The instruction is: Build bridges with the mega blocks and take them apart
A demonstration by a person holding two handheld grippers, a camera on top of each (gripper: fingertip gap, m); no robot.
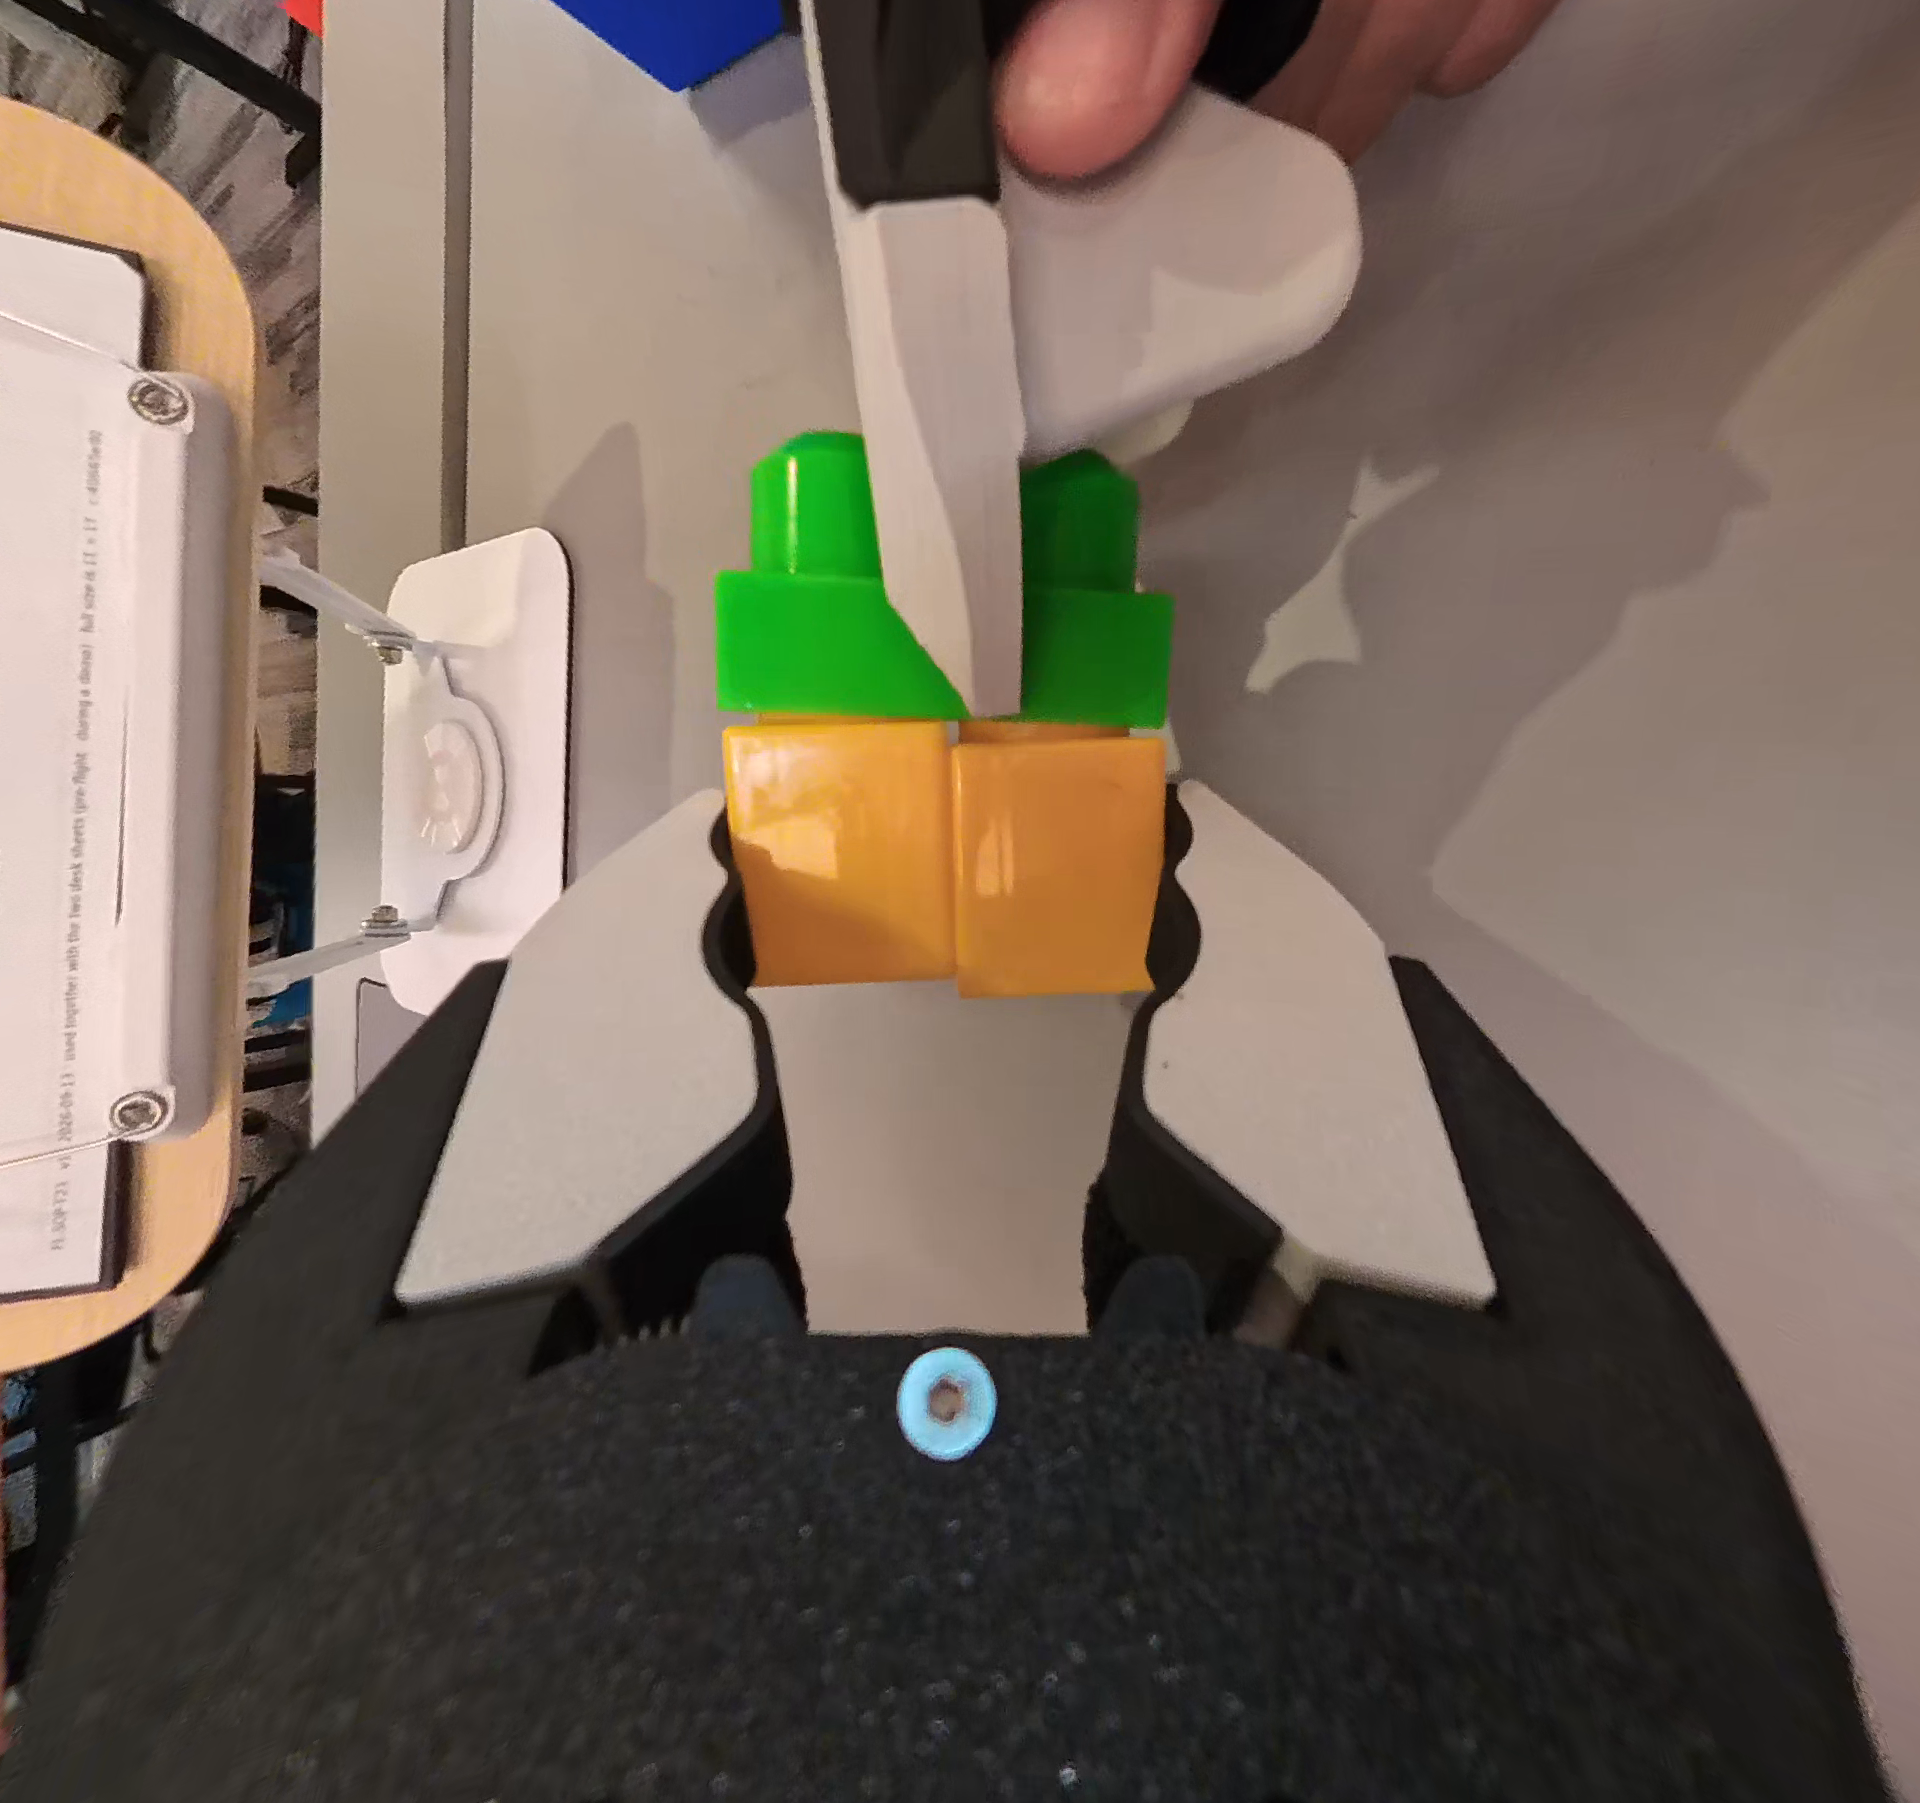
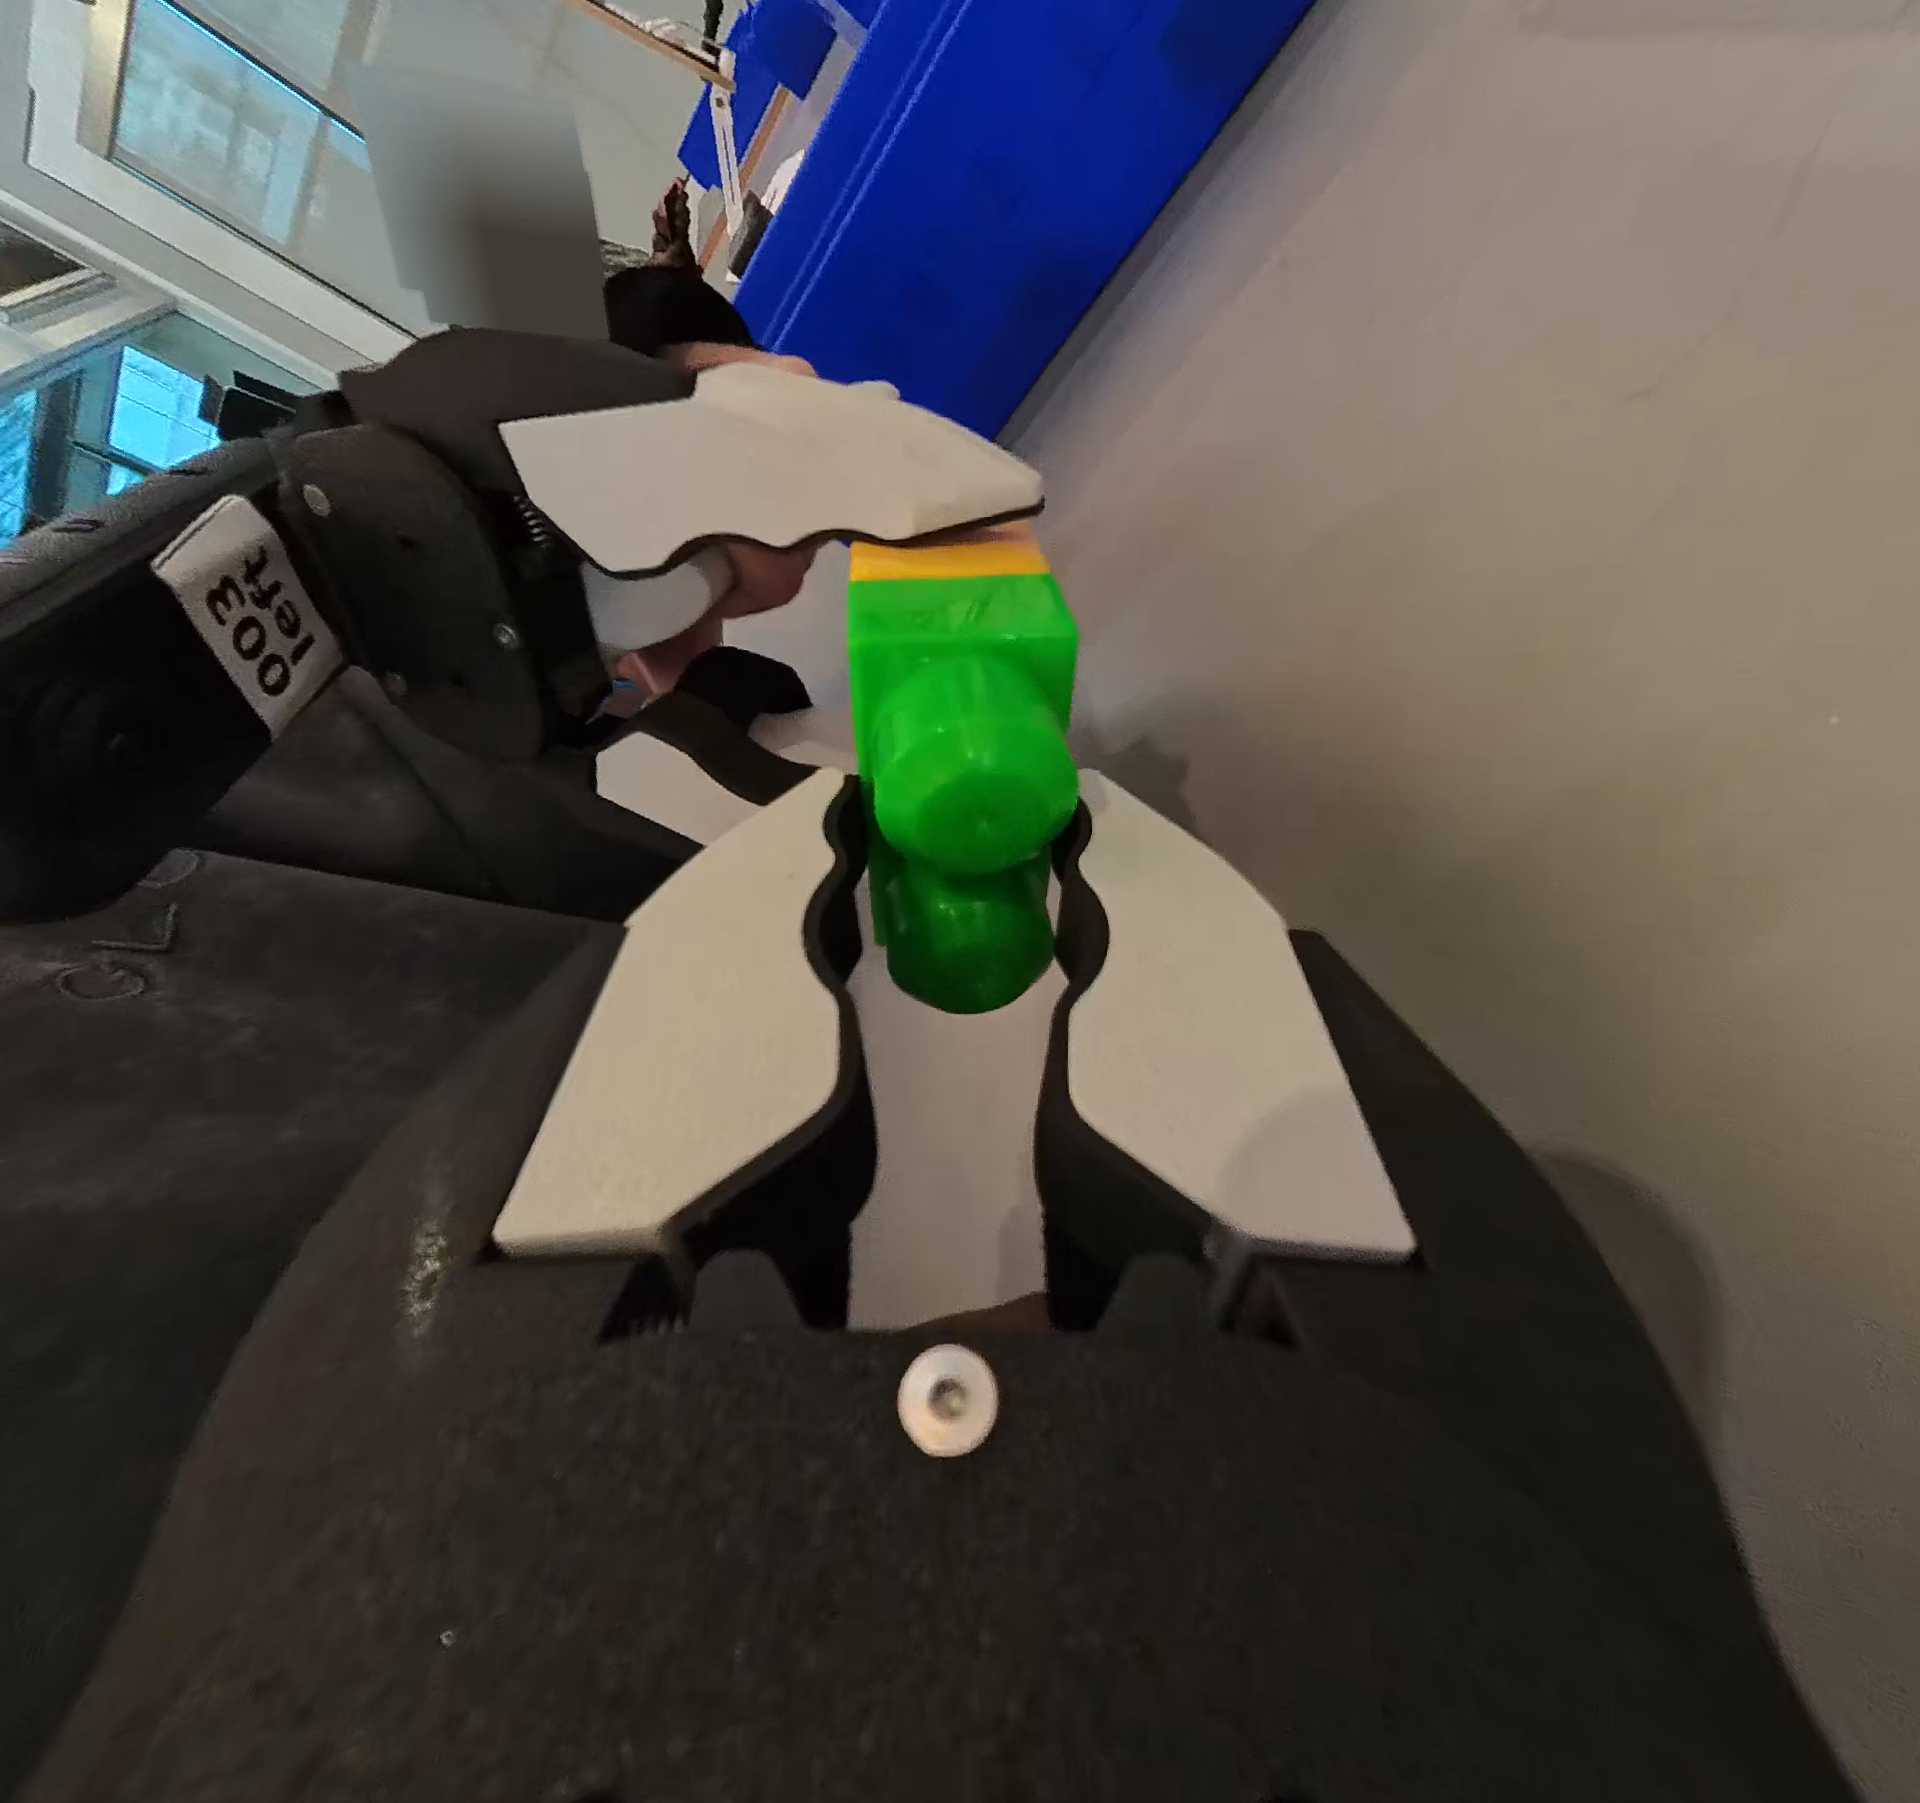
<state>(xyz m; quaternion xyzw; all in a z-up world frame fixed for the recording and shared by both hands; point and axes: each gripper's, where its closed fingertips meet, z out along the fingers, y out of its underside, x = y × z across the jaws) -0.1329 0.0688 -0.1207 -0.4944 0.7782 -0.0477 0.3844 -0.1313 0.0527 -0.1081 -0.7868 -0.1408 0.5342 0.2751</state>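
The left gripper (image 1: 951, 880) jaws are clamping the two yellow blocks (image 1: 940, 854); the right gripper (image 2: 961, 880) jaws are clamping the green block (image 2: 961, 714) joined to them.

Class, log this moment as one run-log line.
left gripper: shut on two orange plastic blocks | right gripper: shut on green plastic block | blocks joined

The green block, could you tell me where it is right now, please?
In the left wrist view the green block sits centre frame, pressed onto two yellow blocks and gripped by the right gripper.
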